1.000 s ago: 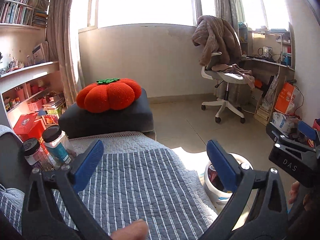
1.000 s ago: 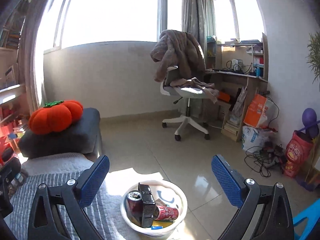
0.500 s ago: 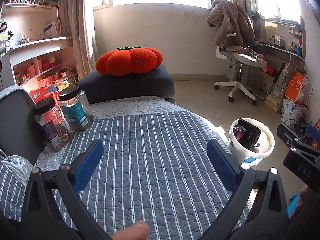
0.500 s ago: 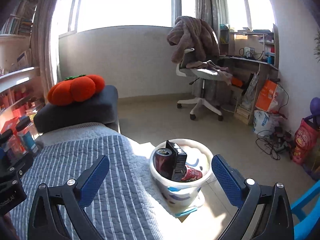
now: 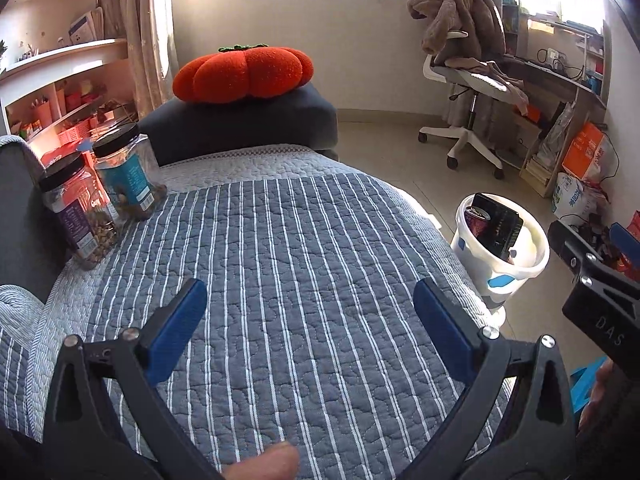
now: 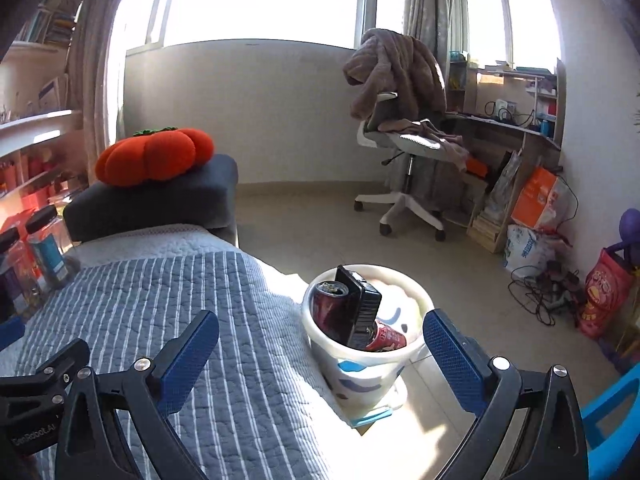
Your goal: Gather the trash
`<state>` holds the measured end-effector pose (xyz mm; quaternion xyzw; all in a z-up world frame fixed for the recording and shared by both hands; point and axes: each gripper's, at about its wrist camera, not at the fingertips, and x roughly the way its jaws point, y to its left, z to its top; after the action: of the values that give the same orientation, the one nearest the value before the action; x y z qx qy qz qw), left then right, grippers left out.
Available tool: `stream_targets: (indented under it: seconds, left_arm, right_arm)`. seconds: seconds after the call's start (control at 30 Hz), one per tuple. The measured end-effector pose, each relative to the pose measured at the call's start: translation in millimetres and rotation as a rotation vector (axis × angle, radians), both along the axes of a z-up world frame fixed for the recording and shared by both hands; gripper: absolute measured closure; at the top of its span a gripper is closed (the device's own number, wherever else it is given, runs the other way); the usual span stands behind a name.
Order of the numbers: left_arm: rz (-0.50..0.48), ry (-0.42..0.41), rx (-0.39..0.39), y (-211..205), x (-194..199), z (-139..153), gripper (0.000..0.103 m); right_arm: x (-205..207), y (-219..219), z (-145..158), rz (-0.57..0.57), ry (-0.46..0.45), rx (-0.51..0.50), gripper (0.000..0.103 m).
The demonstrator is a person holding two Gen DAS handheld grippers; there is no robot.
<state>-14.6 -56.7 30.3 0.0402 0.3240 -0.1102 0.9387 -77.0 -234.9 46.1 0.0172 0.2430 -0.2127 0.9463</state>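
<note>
A white bin (image 6: 416,312) stands on the floor beside the striped blue sofa cover (image 5: 300,272). It holds a dark can (image 6: 330,308), a black box (image 6: 362,310) and a red can (image 6: 386,338). The bin also shows in the left wrist view (image 5: 496,268). My left gripper (image 5: 310,336) is open and empty above the sofa cover. My right gripper (image 6: 320,356) is open and empty, with the bin between its fingers and below them.
Two jars with black lids (image 5: 124,172) stand at the sofa's left edge. An orange pumpkin cushion (image 5: 244,72) lies on a dark cushion. An office chair (image 6: 400,136) draped with a blanket, a desk, boxes and cables (image 6: 536,292) are at the right.
Both grippers have pulled back and tilted down. More of the sofa cover and the jars show now, and the bin sits farther off. Both grippers stay open.
</note>
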Motion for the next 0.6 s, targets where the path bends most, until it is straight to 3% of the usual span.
stream_targets:
  seconds: [0.6]
  left_arm:
    - [0.018,0.003,-0.023,4.8,1.2,1.2,0.001]
  right_arm:
    - [-0.8,5.0,-4.5,0.037,0.023,-0.037,0.0]
